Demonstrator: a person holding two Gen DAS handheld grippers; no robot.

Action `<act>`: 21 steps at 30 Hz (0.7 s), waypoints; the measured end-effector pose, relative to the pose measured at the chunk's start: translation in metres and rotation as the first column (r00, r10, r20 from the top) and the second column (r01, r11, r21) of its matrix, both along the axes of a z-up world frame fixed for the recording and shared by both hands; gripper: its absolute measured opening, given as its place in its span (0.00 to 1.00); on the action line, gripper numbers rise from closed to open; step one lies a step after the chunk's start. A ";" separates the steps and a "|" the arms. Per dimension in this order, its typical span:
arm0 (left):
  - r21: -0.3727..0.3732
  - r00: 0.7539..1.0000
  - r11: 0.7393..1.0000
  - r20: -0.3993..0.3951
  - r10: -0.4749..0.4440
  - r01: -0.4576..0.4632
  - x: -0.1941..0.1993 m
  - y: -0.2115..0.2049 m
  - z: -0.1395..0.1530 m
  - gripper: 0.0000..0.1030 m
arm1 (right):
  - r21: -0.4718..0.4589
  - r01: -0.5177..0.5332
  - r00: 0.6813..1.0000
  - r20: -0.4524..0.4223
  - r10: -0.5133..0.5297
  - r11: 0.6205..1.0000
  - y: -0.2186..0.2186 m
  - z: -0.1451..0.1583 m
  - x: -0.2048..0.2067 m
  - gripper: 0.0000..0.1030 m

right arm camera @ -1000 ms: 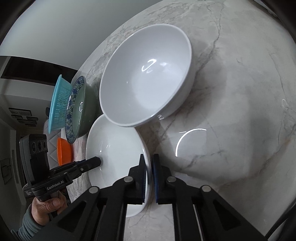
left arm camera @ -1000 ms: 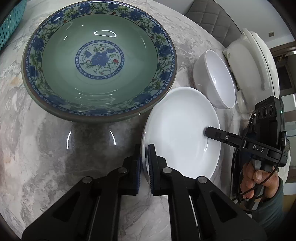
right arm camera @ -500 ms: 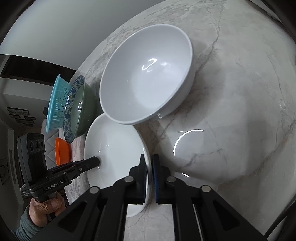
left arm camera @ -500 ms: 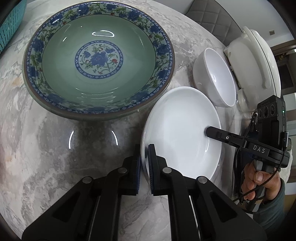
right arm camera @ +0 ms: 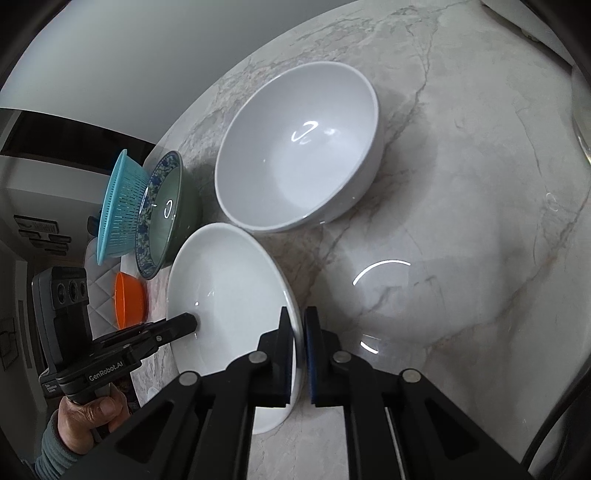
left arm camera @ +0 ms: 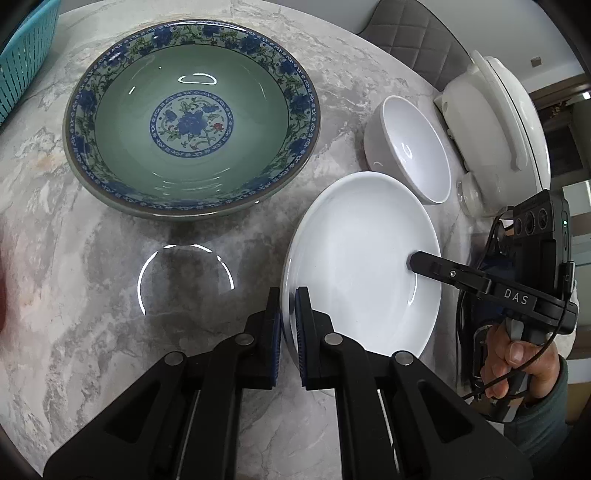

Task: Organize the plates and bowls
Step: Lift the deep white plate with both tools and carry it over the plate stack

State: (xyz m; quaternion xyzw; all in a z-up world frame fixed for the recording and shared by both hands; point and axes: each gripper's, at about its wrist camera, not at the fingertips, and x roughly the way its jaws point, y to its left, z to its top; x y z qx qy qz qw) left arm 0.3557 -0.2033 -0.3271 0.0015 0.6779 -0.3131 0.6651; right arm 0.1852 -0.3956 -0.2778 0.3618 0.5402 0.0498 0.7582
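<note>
A white plate (left arm camera: 364,266) sits between both grippers, held just above the marble table (left arm camera: 92,302). My left gripper (left arm camera: 287,295) is shut on the plate's near rim. My right gripper (right arm camera: 298,314) is shut on the opposite rim of the same plate (right arm camera: 225,291); it shows in the left wrist view (left arm camera: 413,260) at the plate's far side. A large green bowl with a blue floral rim (left arm camera: 192,118) stands beyond on the left. A white bowl (left arm camera: 410,147) stands beside the plate; in the right wrist view it (right arm camera: 299,147) lies just past the plate.
A white lidded pot (left arm camera: 495,122) stands at the table's right edge. A teal strainer basket (left arm camera: 26,55) is at the far left, and behind the green bowl in the right wrist view (right arm camera: 118,206). An orange bowl (right arm camera: 129,299) sits near it. A grey chair (left arm camera: 413,33) stands behind the table.
The plate and both grippers have shifted slightly, with the green bowl and white bowl drifting a little in view. Both grips on the rim are unchanged.
</note>
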 end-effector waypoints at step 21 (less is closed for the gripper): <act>-0.041 0.997 0.996 0.026 0.079 -0.078 -0.058 0.114 0.073 0.05 | 0.000 -0.082 0.996 0.039 0.082 0.997 0.084 0.048 -0.033 0.08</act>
